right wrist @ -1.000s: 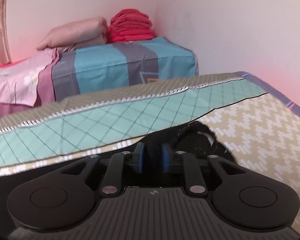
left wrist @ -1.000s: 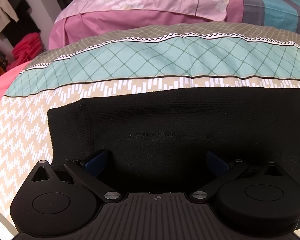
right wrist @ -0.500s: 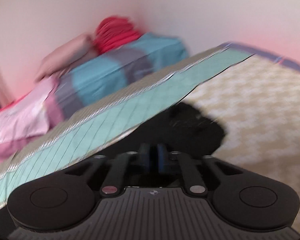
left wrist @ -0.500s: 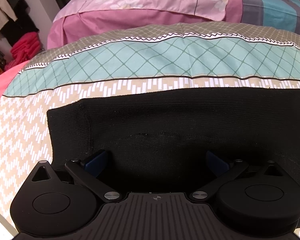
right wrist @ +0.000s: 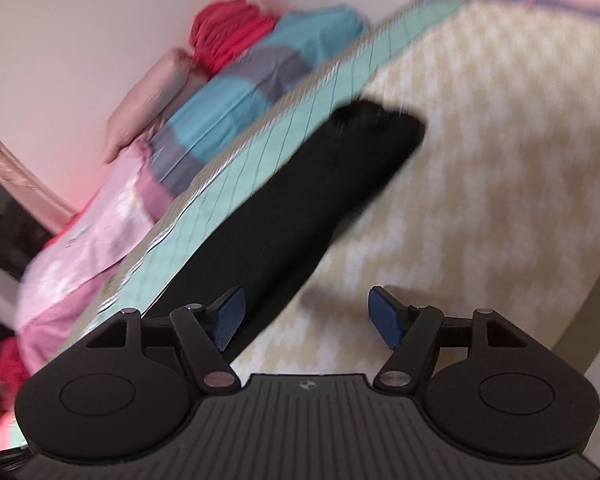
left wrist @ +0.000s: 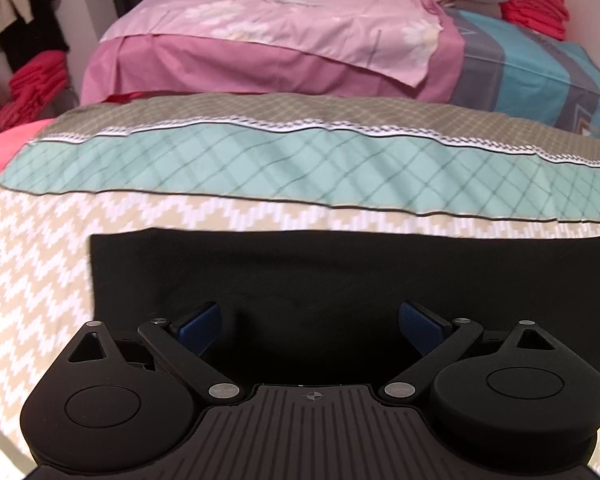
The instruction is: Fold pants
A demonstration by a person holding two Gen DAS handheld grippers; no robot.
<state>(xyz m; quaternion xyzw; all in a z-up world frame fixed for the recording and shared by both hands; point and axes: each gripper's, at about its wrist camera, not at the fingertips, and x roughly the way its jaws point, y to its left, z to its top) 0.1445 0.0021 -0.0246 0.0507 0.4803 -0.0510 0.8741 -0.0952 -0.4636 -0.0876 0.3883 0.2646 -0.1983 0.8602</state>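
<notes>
I see the black pants (left wrist: 300, 276) lying flat as a long strip on the patterned bedspread (left wrist: 40, 264), just beyond my left hand-held gripper (left wrist: 310, 324), whose jaws stand wide apart and hold nothing. My right hand-held gripper (right wrist: 306, 312) is tilted, also spread wide and empty, its left finger over the near end of the pants (right wrist: 320, 196); that view is blurred.

Bare patterned bed (right wrist: 500, 152) is lying open right of the black pants (right wrist: 300, 208) — stacked bedding (left wrist: 284, 48) is blocking the far side.
</notes>
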